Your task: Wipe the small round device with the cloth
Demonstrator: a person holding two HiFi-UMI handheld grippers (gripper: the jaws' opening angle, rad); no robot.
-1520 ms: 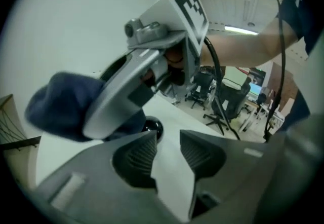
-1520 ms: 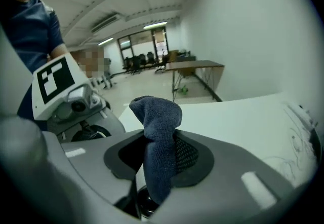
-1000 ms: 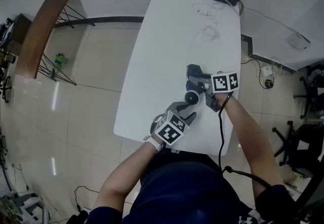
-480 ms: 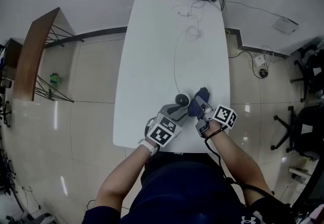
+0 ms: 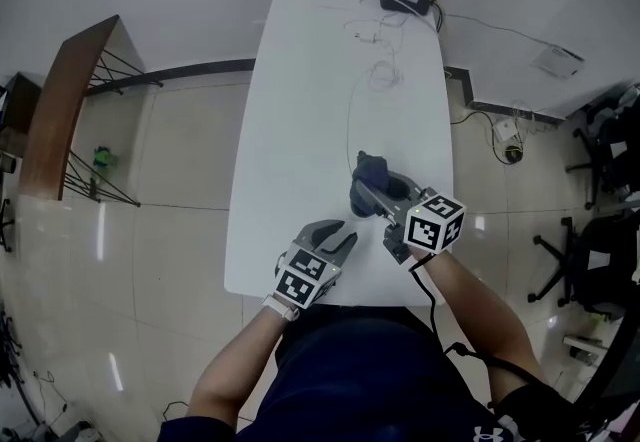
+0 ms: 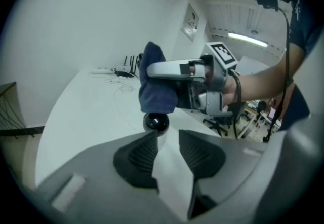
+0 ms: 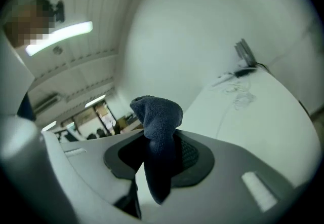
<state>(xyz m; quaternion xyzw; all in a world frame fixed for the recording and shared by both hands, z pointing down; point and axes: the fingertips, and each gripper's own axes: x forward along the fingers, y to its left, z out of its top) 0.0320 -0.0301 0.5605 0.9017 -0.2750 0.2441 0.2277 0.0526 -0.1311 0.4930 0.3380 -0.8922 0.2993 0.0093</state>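
Cloth, dark blue and bunched (image 7: pixel 161 116), poised over the small round black device (image 6: pixel 156 122).
Right gripper (image 7: pixel 158 159) jaws pinch the cloth just above or touching the device, mid-frame in the left gripper view, on the white surface (image 5: pixel 300 120). Left gripper (image 6: pixel 167 138) jaws, spread and empty, have just been closing. Wiping looks barely begun.
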